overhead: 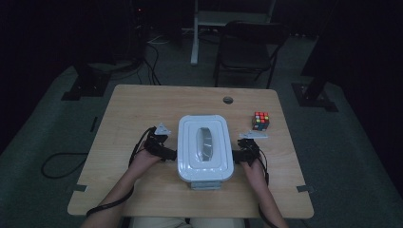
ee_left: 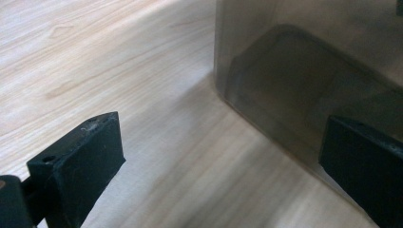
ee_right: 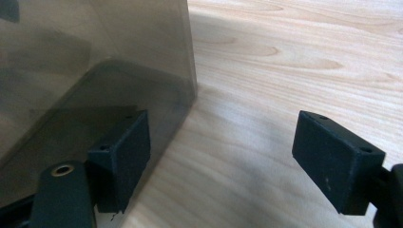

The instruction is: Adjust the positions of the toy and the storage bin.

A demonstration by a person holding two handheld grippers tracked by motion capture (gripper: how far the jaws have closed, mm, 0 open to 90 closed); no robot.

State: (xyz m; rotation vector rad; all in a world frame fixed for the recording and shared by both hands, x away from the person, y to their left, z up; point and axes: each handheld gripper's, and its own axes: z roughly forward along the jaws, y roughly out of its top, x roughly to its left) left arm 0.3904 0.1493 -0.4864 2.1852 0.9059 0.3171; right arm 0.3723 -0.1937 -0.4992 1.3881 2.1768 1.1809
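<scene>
Container: a box (overhead: 205, 149) with a white lid and rounded corners; the lid has a raised inner frame and a clear oval window in its middle. In both gripper views its side wall reads as smoky, see-through plastic with a rounded vertical corner.
Location: on the wooden table (overhead: 142, 107), in the near half, roughly centred left to right, standing flat on its base.
Long axis: runs from the near table edge toward the far edge; the short sides face the person and the far edge, the long sides face the two grippers.
Left gripper (overhead: 170, 154): at the box's left long side, jaws spread wide; in its own view one jaw stands over bare wood and the other in front of the box wall (ee_left: 304, 90). No grip shows.
Right gripper (overhead: 236, 156): at the box's right long side, jaws apart at a moderate width; one jaw lies close against the box wall (ee_right: 95, 61), the other over bare wood. Contact cannot be told.
Open room: bare tabletop left of the box and beyond it toward the far edge.
Nearby object: a colour cube (overhead: 260, 120) toward the far right, well apart from the box.
Edges: the box's near short side lies close to the near table edge.
</scene>
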